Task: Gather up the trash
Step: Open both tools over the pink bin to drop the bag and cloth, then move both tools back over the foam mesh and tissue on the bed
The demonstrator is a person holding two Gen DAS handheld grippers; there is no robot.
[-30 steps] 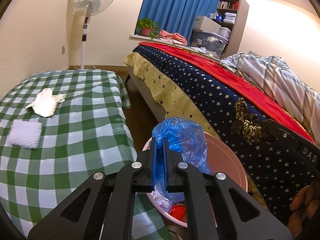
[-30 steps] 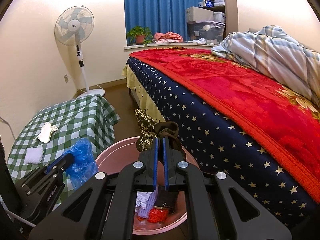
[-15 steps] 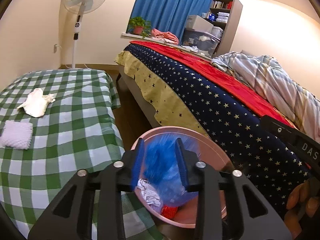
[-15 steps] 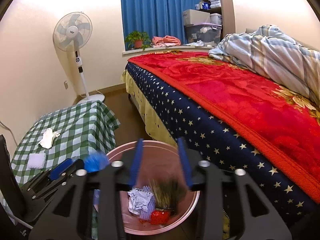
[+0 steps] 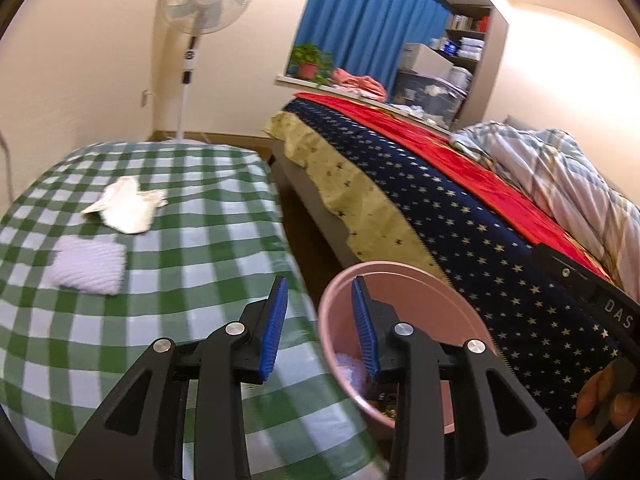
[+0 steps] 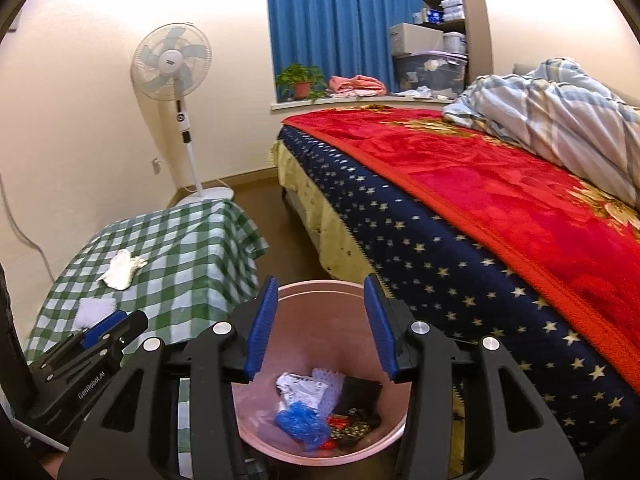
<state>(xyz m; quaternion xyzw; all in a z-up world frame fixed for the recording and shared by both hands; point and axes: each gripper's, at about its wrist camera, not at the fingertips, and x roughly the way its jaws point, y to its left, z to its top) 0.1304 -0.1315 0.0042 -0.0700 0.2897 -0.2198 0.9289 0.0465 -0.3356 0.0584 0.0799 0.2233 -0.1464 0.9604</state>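
Over the pink bin point(image 6: 320, 454) the right gripper point(image 6: 320, 326) was opening, empty; blue bag point(image 6: 302, 426) lay inside. Beside it, the left gripper point(image 5: 320, 330) stood partly open, empty.

A home bedroom: a bed point(image 6: 480, 208) with a red blanket fills the right, a standing fan point(image 6: 176, 72) upper left, blue curtains point(image 6: 340, 20) at top centre.

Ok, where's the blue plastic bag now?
In the right wrist view the blue plastic bag lies inside the pink bin, at the front beside crumpled white paper.
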